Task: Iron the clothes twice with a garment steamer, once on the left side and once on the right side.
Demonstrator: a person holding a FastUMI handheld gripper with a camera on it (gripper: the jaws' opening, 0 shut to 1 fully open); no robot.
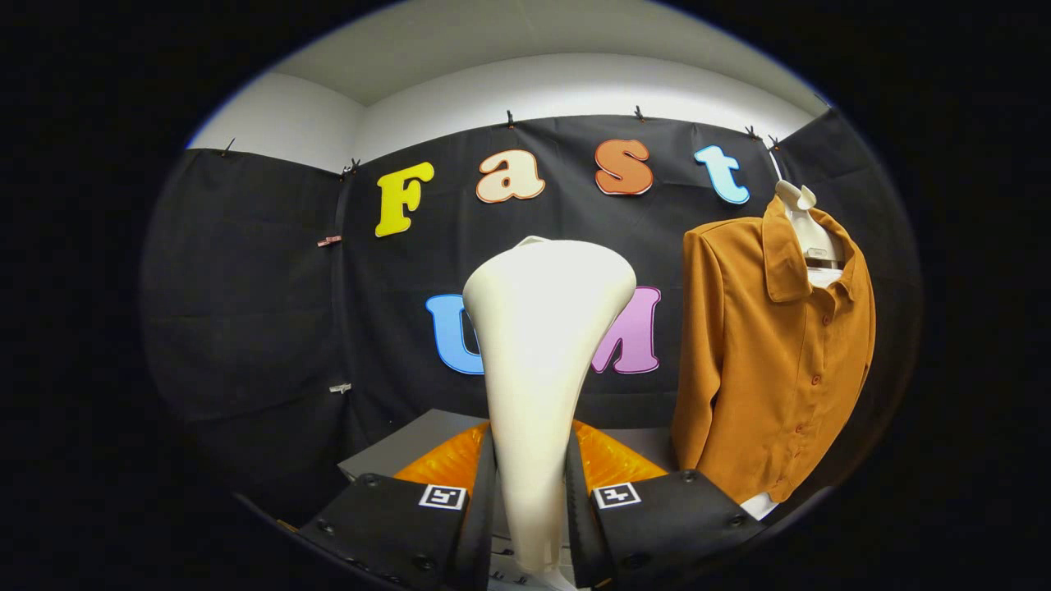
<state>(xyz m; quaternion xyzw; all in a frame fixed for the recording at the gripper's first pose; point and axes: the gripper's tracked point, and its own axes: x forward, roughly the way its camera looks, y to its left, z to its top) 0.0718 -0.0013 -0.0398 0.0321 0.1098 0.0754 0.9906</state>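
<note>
A cream-white garment steamer (538,361) stands upright between my fingers, its narrow handle clamped low down and its wide head flaring above. My gripper (530,501) is shut on the steamer's handle, with both fingers pressing its sides. An orange-brown button shirt (772,345) hangs on a white mannequin neck (809,226) to the right of the steamer and beyond my fingers. The shirt's front faces me, one sleeve hanging down on its left side. The steamer head is apart from the shirt, to its left.
A grey table (410,443) lies beyond the fingers, with a shiny orange object (612,460) on it behind the steamer handle. Black cloth walls (246,287) close the booth at the back and both sides.
</note>
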